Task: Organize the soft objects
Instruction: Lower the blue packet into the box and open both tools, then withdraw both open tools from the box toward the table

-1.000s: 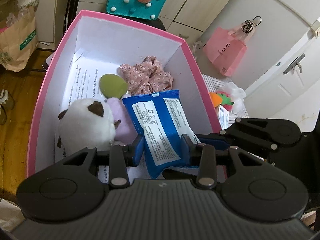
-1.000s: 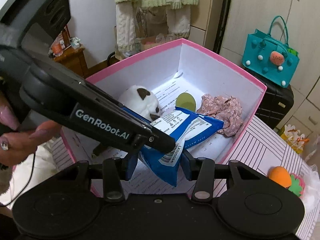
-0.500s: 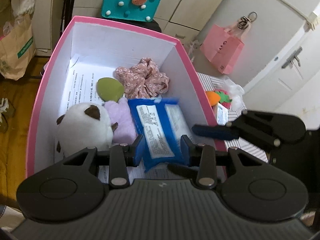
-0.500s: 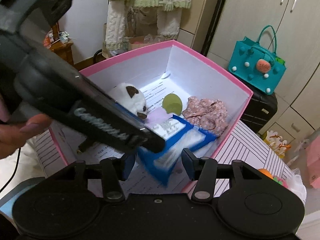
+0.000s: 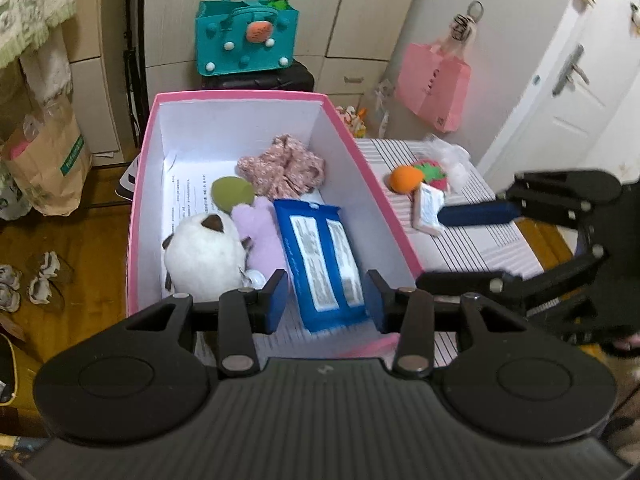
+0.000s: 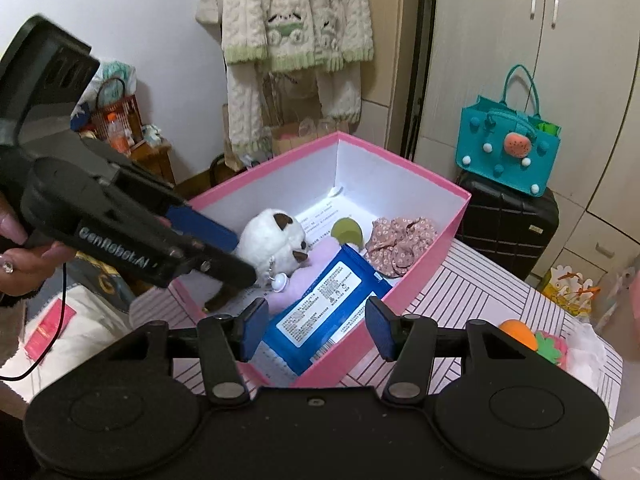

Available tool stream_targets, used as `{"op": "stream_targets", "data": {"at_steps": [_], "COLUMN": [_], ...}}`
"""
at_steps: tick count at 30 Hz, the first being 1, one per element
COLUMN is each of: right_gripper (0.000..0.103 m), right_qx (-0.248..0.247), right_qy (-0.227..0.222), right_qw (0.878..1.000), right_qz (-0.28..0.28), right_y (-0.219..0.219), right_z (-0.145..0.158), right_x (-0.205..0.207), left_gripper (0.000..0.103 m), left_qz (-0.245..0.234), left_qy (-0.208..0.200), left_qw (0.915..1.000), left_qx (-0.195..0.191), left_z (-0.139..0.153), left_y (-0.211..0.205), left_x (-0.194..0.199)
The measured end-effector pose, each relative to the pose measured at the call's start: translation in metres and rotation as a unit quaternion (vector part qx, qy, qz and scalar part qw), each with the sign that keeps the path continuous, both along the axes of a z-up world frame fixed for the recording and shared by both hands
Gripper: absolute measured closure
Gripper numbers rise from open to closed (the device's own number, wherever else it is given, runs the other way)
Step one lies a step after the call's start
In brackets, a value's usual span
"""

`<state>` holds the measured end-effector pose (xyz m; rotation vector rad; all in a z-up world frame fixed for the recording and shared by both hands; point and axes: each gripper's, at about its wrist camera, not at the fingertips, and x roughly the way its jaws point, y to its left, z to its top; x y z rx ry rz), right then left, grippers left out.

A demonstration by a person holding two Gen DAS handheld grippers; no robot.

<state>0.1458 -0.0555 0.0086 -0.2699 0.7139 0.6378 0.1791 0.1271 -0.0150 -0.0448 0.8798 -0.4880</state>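
Hovering both tongs over the near end of the pink box, you hold nothing in either. Your left tongs stand apart above the box's near edge. Your right tongs also stand apart, empty, above the box's near corner.

The blue wipes pack lies flat on the box floor, label up, free of both tongs. In the left wrist view it sits beside the right wall, its near end between your left fingertips' line of sight. Just left of it: a lilac soft piece, then the white plush with brown ears. A green round pad lies behind the plush, and the pink floral scrunchie sits at the far right of the floor.

Outside the box, on the striped desk: an orange soft ball, a red-and-green felt piece touching it, and a small white packet near your right tongs' blue pad. A teal bag sits on a black suitcase behind.
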Motion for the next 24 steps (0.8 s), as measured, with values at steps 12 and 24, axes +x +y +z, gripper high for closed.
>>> {"op": "stream_targets", "data": {"at_steps": [12, 24], "right_gripper": [0.044, 0.043], "right_qx": [0.013, 0.017], "right_qy": [-0.02, -0.029], "right_qw": [1.0, 0.999], "right_qz": [0.017, 0.007], "right_y": [-0.018, -0.056], "right_z": [0.029, 0.043], "right_x": [-0.033, -0.053], "left_gripper": [0.059, 0.052], "left_qz": [-0.039, -0.056], "left_qy": [0.0, -0.03], "left_qw": [0.9989, 0.9969], "left_qx": [0.025, 0.047], "left_z": [0.029, 0.043], "left_y": [-0.02, -0.05], "left_x": [-0.046, -0.065]}}
